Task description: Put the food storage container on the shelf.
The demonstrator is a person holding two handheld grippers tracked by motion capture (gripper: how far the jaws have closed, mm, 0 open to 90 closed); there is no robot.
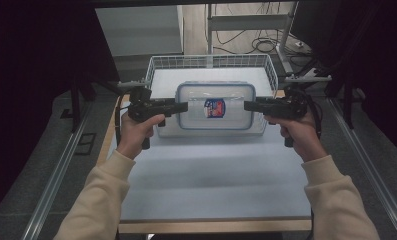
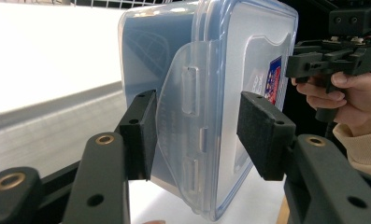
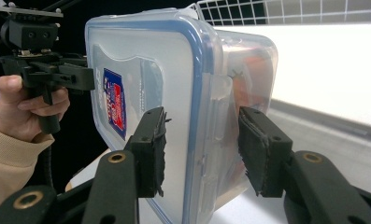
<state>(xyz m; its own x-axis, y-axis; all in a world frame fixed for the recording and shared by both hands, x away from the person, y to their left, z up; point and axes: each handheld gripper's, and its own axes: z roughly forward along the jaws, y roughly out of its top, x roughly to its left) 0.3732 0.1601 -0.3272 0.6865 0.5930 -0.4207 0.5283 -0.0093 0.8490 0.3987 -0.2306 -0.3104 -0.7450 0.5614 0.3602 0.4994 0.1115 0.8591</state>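
**Container held at both short ends, above the basket front**

You are holding the lidded plastic container between two grippers, one at each short end. Your left gripper is clamping the left end: in the left gripper view its pads are bracketing the side latch flap, one on the base side and one on the lid side. Your right gripper is doing the same at the opposite end, and in the right gripper view its jaws are pressing on the blue-rimmed lid and on the base wall. Both grippers are closed on the container at a medium width set by its thickness.

The container is sitting level in the high view, lid up, with its label facing the camera. It is overlapping the front rim of the white wire basket, which is standing at the far end of the counter.

Edges: the basket's side walls are lying just outside each gripper, so sideways room is narrow there. The container's long front edge is running roughly parallel to the basket's front rim.

Open room: the near stretch of counter between your forearms is offering wide space. The counter's left and right edges are lying just outside your hands, with metal rails beyond.
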